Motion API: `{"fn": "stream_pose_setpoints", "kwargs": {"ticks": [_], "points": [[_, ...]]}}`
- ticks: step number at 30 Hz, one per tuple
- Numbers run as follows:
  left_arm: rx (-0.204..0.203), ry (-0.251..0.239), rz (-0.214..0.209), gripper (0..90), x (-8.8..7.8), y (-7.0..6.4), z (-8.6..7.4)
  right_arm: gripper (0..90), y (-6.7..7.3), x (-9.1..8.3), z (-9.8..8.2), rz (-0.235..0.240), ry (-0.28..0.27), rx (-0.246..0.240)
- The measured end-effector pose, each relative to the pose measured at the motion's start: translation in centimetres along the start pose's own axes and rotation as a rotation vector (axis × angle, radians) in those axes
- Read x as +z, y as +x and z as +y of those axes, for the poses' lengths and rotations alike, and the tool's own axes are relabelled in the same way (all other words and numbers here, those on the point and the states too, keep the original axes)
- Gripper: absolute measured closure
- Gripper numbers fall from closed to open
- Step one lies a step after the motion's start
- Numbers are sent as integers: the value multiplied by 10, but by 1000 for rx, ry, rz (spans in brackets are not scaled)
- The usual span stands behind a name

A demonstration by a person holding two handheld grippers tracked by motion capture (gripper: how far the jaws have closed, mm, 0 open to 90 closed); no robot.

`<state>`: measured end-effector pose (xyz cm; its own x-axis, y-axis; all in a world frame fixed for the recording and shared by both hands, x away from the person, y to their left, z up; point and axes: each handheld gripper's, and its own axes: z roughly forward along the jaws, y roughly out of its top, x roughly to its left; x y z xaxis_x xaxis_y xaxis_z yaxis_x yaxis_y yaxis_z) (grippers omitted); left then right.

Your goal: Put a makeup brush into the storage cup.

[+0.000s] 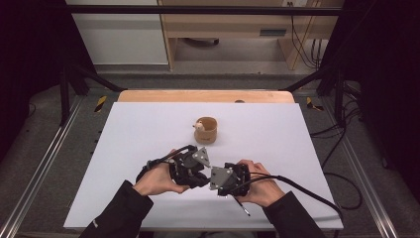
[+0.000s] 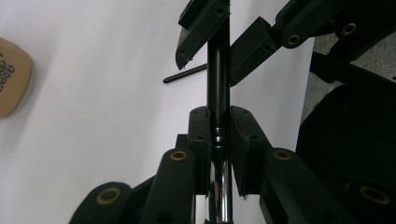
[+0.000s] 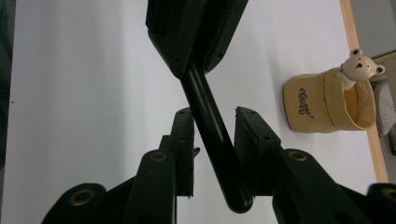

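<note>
We hold a black pen (image 2: 218, 70) between our two grippers, low over the white counter (image 1: 148, 139). The left gripper (image 2: 218, 128) fingers squeeze it tight. The right gripper (image 3: 214, 123) fingers sit around it, not pressing. Farther back stands a tan bear cup (image 1: 206, 130).

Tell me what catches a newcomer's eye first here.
Two hand-held grippers meet near the front of the white table: the left hand-held gripper is clamped on a black pen, and the right hand-held gripper straddles its other end without pressing. Behind them stands a tan cup with a small bear on its rim.
</note>
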<state>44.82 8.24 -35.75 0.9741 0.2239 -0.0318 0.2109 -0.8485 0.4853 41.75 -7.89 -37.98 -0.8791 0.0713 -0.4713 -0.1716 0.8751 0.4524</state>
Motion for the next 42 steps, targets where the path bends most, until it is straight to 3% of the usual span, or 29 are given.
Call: {"fn": "stream_pose_setpoints", "kwargs": {"ticks": [2,3,7,31,36,38,41,42], "points": [[12,4,-4,787,0,1,-1,698,4,-3,0,-2,40,42],[1,-6,-3,787,0,0,-1,700,2,-2,0,-3,23,3],[-5,-10,-10,785,-1,1,-2,706,2,-2,-1,-10,14,-12],[2,-16,14,718,-4,4,-5,794,4,0,-1,53,18,18],[3,-26,42,679,-5,5,-5,795,2,2,-2,60,17,41],[-4,-47,62,636,-7,5,-6,795,3,3,-2,61,16,67],[-33,-89,74,619,-11,7,-9,795,2,3,-4,61,18,70],[-25,-89,84,604,-14,9,-10,795,1,2,-4,56,24,68]]}}
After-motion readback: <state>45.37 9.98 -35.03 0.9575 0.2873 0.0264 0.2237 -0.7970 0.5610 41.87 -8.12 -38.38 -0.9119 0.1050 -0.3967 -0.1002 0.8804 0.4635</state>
